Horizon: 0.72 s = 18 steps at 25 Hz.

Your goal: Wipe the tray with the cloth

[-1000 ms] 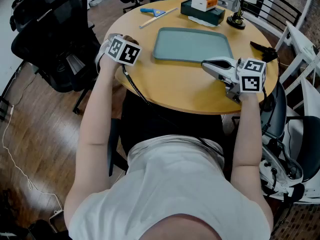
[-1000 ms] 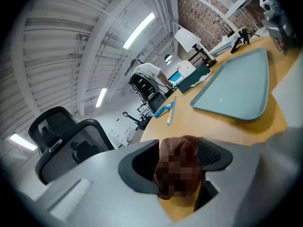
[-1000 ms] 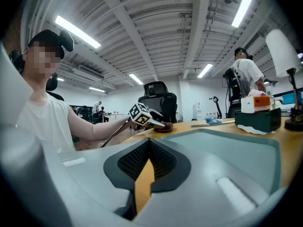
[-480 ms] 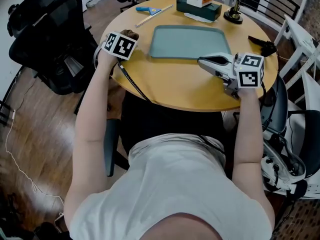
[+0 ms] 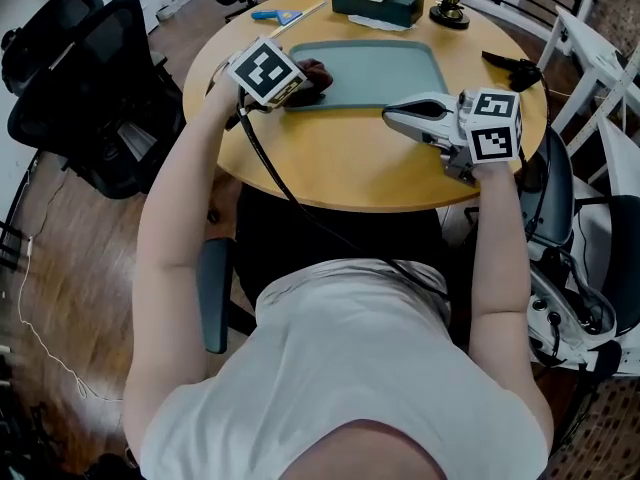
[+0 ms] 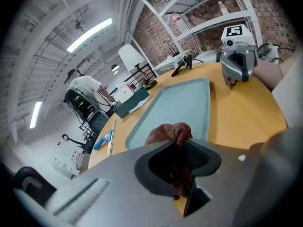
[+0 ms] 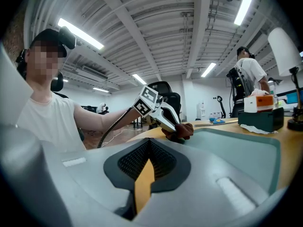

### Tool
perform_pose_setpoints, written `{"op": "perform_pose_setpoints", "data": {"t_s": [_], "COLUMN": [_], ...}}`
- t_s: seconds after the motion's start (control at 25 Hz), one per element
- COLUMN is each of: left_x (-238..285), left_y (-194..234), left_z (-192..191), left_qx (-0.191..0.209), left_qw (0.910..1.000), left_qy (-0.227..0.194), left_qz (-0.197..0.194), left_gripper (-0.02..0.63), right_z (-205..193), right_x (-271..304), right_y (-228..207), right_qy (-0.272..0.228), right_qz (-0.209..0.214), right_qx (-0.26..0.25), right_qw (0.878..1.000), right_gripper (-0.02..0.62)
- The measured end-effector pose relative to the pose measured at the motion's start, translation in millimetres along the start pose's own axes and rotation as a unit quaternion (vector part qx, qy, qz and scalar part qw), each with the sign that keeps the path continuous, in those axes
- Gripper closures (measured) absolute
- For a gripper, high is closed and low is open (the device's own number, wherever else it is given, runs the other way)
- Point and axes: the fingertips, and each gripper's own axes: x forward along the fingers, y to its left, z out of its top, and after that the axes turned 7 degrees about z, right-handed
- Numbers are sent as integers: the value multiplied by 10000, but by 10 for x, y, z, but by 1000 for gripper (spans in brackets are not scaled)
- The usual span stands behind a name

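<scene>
A teal tray (image 5: 380, 68) lies on the round wooden table (image 5: 340, 168). My left gripper (image 5: 296, 80) has just closed its jaws on a crumpled brown-red cloth (image 5: 314, 72) and holds it at the tray's near left corner. In the left gripper view the cloth (image 6: 168, 132) bulges between the pads, with the tray (image 6: 184, 103) beyond it. My right gripper (image 5: 392, 116) is shut and empty, hovering just off the tray's near right edge. In the right gripper view, the cloth (image 7: 184, 130) sits in the left gripper (image 7: 173, 126) at the tray's (image 7: 236, 150) corner.
At the table's far side are a dark green box (image 5: 378, 6) with an orange-and-white box on it, a lamp base (image 5: 450, 13), a blue-handled tool (image 5: 272, 14) and a thin stick (image 5: 305, 13). Black office chairs (image 5: 90, 88) stand left, a white chair (image 5: 590, 78) right.
My left gripper has swung from the table's left edge rightward to the tray's corner, bringing the cloth with it. The right gripper has stayed put.
</scene>
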Motion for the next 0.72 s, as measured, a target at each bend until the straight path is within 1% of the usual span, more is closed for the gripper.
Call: {"op": "perform_pose_setpoints", "data": {"t_s": [0.08, 0.24, 0.48, 0.64, 0.72], "left_x": [70, 177, 435, 516, 547], "left_y": [-97, -284, -612, -819, -957], "left_z": [64, 320, 839, 1252, 1438], "left_qx": [183, 338, 985, 1133, 1259], "left_qw": [9997, 9981, 9921, 9883, 9850], "left_qy": [13, -146, -188, -385, -482], "left_qz": [-176, -484, -760, -950, -1076], "left_gripper": [225, 225, 225, 225, 225], "right_z": [-19, -37, -45, -43, -34], "right_x": [-133, -353, -374, -383, -393], "right_y": [56, 52, 39, 30, 16], "right_qy": [-17, -42, -62, -56, -54], "right_qz": [-26, -148, -173, -179, -233], "right_qx": [4, 12, 31, 32, 28], "right_qw": [10000, 9999, 9998, 9998, 9997], "right_gripper": [594, 594, 594, 594, 594]}}
